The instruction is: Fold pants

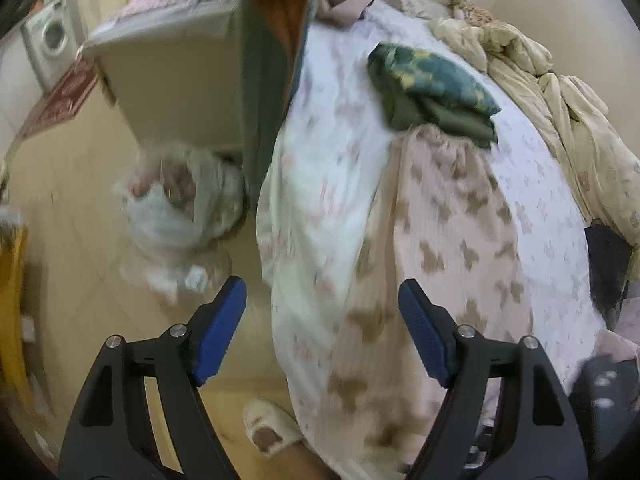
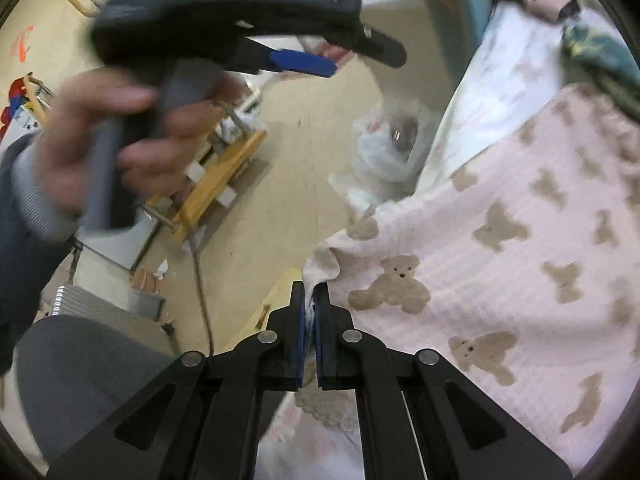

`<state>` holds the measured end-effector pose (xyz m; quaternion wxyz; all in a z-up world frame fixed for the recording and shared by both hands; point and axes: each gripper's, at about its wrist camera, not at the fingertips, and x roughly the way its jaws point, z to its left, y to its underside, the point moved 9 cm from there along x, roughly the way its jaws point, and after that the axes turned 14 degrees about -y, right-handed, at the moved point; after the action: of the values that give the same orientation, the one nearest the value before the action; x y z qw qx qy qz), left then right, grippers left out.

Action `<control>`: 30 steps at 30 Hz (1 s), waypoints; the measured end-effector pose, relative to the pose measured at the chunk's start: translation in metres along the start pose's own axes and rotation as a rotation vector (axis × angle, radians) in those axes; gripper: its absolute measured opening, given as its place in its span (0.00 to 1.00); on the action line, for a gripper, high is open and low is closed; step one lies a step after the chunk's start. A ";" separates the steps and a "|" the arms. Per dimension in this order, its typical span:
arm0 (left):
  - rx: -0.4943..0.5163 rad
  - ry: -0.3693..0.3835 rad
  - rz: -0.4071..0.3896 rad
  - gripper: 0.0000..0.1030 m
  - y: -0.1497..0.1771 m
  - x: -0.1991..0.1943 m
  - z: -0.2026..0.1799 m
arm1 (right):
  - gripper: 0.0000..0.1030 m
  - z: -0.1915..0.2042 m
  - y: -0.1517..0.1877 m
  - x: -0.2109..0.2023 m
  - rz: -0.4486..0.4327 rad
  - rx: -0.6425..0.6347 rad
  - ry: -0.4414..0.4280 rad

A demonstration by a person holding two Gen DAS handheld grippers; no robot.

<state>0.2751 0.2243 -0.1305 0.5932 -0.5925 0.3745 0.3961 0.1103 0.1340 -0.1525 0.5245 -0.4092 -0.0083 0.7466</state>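
A white flowered bedsheet (image 1: pixel 340 128) covers the bed. A folded green garment (image 1: pixel 432 88) lies on it, near a crumpled beige quilt (image 1: pixel 560 92). On the floor stand a plastic bag (image 1: pixel 176 216), a washing machine (image 1: pixel 50 40) and, blurred, perhaps a wooden frame (image 2: pixel 216 184).

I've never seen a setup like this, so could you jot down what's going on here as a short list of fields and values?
Garment: pink bear-print pants spread on the bed
Bed cover: white sheet with faint pink print
Right gripper: shut on a corner of the pants
Left gripper: open, holding nothing, above the bed's edge
Left hand: wrapped around the left gripper's handle
Also on bed: folded green clothes, beige quilt
On floor: white plastic bag beside the bed
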 end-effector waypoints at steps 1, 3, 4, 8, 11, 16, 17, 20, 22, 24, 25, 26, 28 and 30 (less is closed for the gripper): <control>-0.008 0.009 0.023 0.73 0.010 0.005 0.002 | 0.08 -0.004 0.004 0.015 0.021 0.007 0.009; -0.025 0.027 0.058 0.74 0.025 0.014 0.002 | 0.12 -0.011 0.011 0.035 0.047 0.029 0.013; -0.032 0.018 0.092 0.74 0.034 0.024 0.001 | 0.26 -0.011 0.015 0.041 0.053 0.038 -0.003; 0.002 0.057 0.183 0.74 0.055 0.043 -0.011 | 0.79 0.010 0.022 0.024 0.023 0.064 -0.140; 0.044 0.069 0.226 0.78 0.071 0.055 -0.021 | 0.79 0.014 0.030 -0.018 -0.019 0.043 -0.115; 0.113 0.177 0.328 0.82 0.112 0.077 -0.043 | 0.79 -0.035 0.061 -0.124 -0.158 0.169 -0.015; 0.127 0.212 0.353 0.82 0.121 0.081 -0.049 | 0.79 -0.051 0.073 -0.148 -0.177 0.198 0.030; 0.173 0.257 0.380 0.82 0.139 0.092 -0.061 | 0.79 -0.097 0.110 -0.203 -0.219 0.310 0.124; 0.155 0.312 0.387 0.82 0.143 0.094 -0.067 | 0.79 -0.124 0.132 -0.225 -0.256 0.397 0.154; 0.107 0.355 0.417 0.80 0.147 0.095 -0.070 | 0.79 -0.135 0.151 -0.233 -0.264 0.446 0.172; 0.103 0.365 0.427 0.65 0.149 0.094 -0.073 | 0.79 -0.143 0.154 -0.232 -0.263 0.476 0.178; 0.114 0.373 0.426 0.55 0.148 0.092 -0.076 | 0.79 -0.146 0.163 -0.231 -0.267 0.511 0.168; 0.175 0.333 0.385 0.42 0.146 0.083 -0.081 | 0.79 -0.152 0.179 -0.228 -0.273 0.564 0.154; 0.244 0.274 0.351 0.29 0.144 0.073 -0.085 | 0.79 -0.153 0.186 -0.226 -0.295 0.602 0.129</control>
<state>0.1750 0.1388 -0.2569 0.5261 -0.4907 0.5935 0.3610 0.0864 -0.1919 -0.2006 0.7235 -0.2771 0.1865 0.6041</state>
